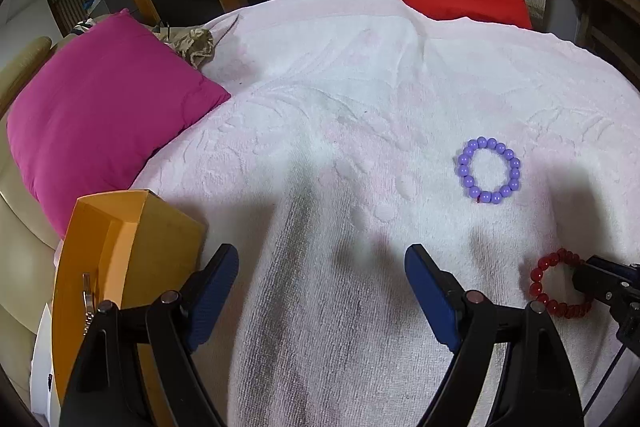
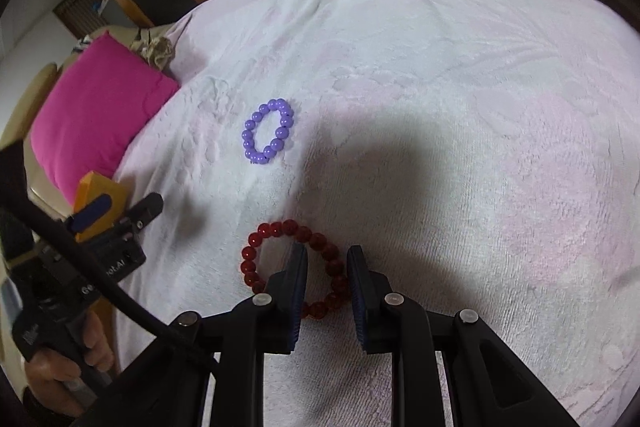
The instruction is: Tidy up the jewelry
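Red bracelet straddled by the right jaws on the towel

A red bead bracelet (image 2: 294,269) is seen lying flat on a white towel (image 2: 460,147). The right gripper (image 2: 327,259) is lowered over it with its jaws narrowly parted: one finger sits inside the ring, the other just outside, the right side of the ring between them; whether the beads are pinched cannot be told. A purple bead bracelet (image 1: 489,170) lies apart, farther up the towel. The left gripper (image 1: 320,259) is held with jaws spread wide and nothing between them, beside an open orange box (image 1: 132,227). A magenta cushion (image 1: 100,111) is propped behind the box
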`<state>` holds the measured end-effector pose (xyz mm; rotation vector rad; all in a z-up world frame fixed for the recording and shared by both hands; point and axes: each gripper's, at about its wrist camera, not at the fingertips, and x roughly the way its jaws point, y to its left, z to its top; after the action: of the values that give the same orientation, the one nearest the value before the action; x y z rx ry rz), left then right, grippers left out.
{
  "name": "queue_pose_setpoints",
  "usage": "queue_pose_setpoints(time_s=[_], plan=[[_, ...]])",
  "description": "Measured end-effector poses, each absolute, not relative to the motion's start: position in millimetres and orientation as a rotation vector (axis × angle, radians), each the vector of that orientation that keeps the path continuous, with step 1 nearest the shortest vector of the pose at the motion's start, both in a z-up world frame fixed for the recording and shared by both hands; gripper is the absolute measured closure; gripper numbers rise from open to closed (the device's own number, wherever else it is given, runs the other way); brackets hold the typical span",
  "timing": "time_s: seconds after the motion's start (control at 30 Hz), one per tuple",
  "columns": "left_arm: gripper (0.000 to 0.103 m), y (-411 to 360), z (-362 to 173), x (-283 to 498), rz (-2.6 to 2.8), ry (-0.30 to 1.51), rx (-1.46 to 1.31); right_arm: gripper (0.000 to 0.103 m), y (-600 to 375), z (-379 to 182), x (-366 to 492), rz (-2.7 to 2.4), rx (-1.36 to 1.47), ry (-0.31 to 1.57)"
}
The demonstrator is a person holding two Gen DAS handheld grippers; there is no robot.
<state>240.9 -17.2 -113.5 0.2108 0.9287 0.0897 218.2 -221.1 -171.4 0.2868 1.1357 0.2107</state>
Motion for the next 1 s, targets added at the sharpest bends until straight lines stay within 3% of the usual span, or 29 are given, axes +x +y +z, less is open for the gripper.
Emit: queue_pose_setpoints(time_s=[0.23, 0.63, 1.0], plan=[[0.018, -20, -116, 241, 0.089, 0.934, 0.224, 0.092, -218, -170, 217, 0.187, 0.21, 1.128], [0.018, -21, -116, 240, 0.071, 0.929, 0.224, 0.092, -282, -162, 227, -0.028, 0.295, 1.109], [0.018, -25, -118, 241, 0.072, 0.928, 0.243, 0.09, -283, -165, 225, 0.022, 0.273, 1.129]])
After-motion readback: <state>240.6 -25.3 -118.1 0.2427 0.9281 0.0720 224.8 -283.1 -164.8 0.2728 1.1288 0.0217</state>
